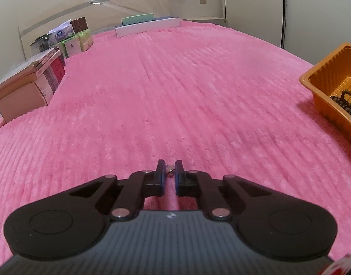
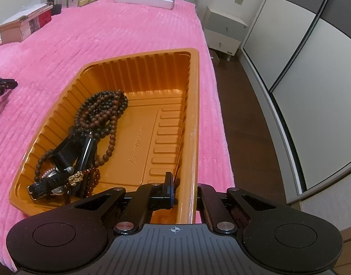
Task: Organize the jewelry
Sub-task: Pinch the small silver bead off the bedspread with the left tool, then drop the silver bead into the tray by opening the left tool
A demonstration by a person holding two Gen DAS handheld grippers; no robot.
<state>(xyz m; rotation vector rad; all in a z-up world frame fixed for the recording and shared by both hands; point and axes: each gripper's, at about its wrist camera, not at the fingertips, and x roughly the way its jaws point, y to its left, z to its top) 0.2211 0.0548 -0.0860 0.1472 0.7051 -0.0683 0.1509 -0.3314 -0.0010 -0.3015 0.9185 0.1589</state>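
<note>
Pink ribbed bed cover (image 1: 175, 87) underneath everything. Orange tray (image 2: 138, 64) near the bed's right edge, long axis running away from the camera. Right gripper (image 2: 182, 183) angled down, fingers clamped on the tray's near right wall. Dark bead necklace (image 2: 102, 110) and black watch (image 2: 49, 181) piled in the tray's left half. Left gripper (image 1: 169, 169) pitched down to the cover, fingers narrowed on a small clear-stoned jewelry piece (image 1: 170, 167).

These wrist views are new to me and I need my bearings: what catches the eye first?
The pink ribbed blanket fills both views. On its right part sits an orange plastic tray with dark bead strings and a black-strapped watch piled at its left end; the right gripper clamps its near wall. The left gripper pinches a small sparkly trinket on the blanket.
</note>
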